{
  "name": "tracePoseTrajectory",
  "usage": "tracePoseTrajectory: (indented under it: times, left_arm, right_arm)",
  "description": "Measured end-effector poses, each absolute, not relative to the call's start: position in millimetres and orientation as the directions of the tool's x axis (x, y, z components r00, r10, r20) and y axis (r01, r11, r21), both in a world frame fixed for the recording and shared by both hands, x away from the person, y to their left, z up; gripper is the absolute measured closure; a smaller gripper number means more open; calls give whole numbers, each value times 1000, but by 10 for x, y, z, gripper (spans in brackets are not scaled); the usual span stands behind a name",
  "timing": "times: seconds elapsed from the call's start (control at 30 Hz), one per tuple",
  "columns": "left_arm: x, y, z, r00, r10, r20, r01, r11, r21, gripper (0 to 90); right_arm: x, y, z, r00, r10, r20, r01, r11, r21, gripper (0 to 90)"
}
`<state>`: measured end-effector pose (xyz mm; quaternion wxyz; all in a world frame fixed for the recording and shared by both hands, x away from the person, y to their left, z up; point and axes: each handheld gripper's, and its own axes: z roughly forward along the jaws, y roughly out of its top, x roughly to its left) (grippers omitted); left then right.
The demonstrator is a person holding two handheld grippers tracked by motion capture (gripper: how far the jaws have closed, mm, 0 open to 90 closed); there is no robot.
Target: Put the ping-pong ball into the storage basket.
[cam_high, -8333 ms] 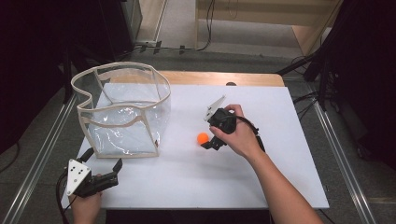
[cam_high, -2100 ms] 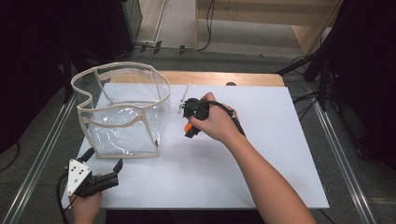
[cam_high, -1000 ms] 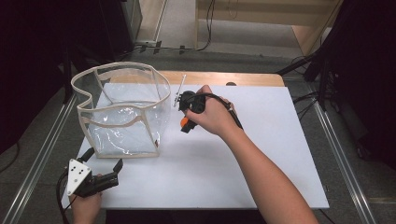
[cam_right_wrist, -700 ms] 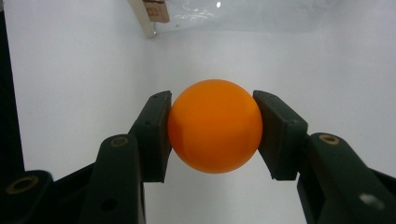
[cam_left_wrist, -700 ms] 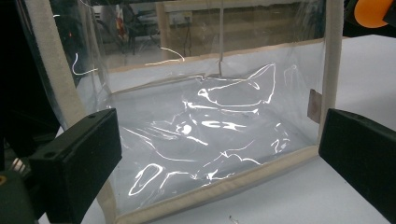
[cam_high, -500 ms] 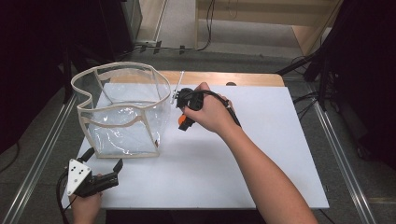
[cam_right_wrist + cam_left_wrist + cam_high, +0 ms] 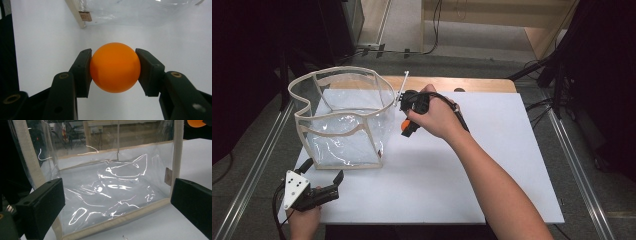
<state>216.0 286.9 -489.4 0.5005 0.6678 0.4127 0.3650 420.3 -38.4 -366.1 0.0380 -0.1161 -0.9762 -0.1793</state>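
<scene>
Orange ball (image 7: pixel 115 67): clamped between the two jaws of the right gripper (image 7: pixel 408 123), both pads pressed against its sides, held above the white table (image 7: pixel 492 165). Clear plastic bag (image 7: pixel 343 120) with cream fabric trim: stands upright just ahead of the right gripper, its near corner and a small brown tag (image 7: pixel 84 16) closest to the ball; open top. Left gripper (image 7: pixel 328 188): jaws spread wide, holding nothing, resting near the table's front edge, the bag's lower seam directly before it.
</scene>
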Motion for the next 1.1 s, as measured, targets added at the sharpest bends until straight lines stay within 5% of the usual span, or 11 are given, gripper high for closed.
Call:
tracePoseTrajectory:
  times: [1.1]
  left_arm:
    - [2160, 2871, -4894, 395, 916, 75, 185, -160, 970, 0]
  right_arm:
    - [4260, -348, -3383, -973, 208, 104, 231, 914, 333, 481]
